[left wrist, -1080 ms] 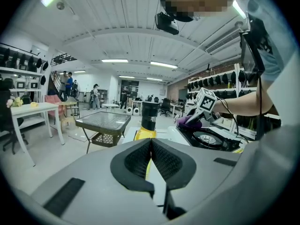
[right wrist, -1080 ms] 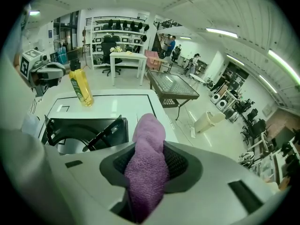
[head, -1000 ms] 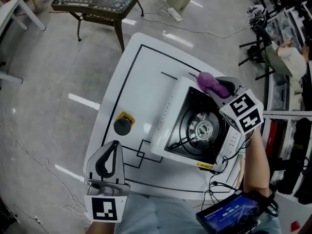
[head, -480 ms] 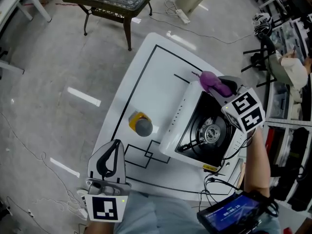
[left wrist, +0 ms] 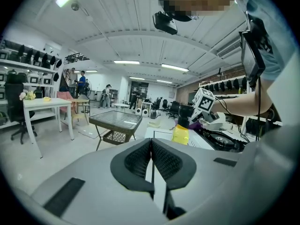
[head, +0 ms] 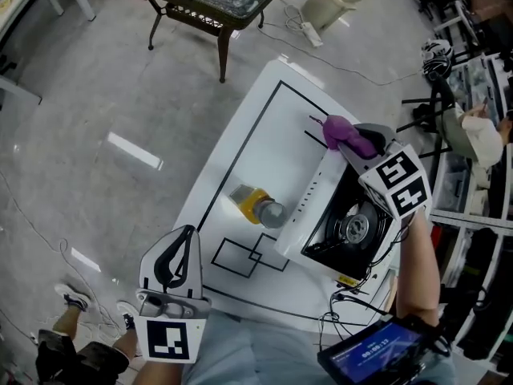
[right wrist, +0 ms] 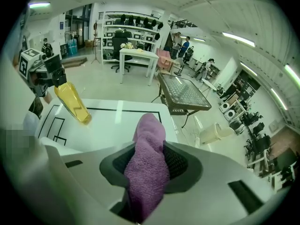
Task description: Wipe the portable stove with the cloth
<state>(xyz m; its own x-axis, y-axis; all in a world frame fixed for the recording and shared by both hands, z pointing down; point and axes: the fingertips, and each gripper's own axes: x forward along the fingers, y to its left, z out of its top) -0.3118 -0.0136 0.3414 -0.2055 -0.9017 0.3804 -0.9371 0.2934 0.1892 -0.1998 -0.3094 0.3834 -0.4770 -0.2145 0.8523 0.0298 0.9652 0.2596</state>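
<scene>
The white table (head: 248, 147), marked with black lines, carries all task items. The portable stove (head: 309, 211) sits at the table's right side, its white casing framing a black burner well. The left gripper (head: 186, 233) is held off the table's near left corner, well apart from the stove. In the left gripper view its jaws (left wrist: 151, 146) are pressed together with nothing between them.

The right gripper (head: 358, 141) hangs over the far end of the stove. In the right gripper view its jaws (right wrist: 151, 142) are clamped on the purple cloth (right wrist: 149, 161), which protrudes beyond the jaw tips.

A yellow bottle (head: 255, 203) with a dark cap stands on the table just beside the stove's left edge.

In the head view the cloth (head: 338, 127) lies at the stove's far corner. Whether it touches the casing cannot be determined from this angle.
</scene>
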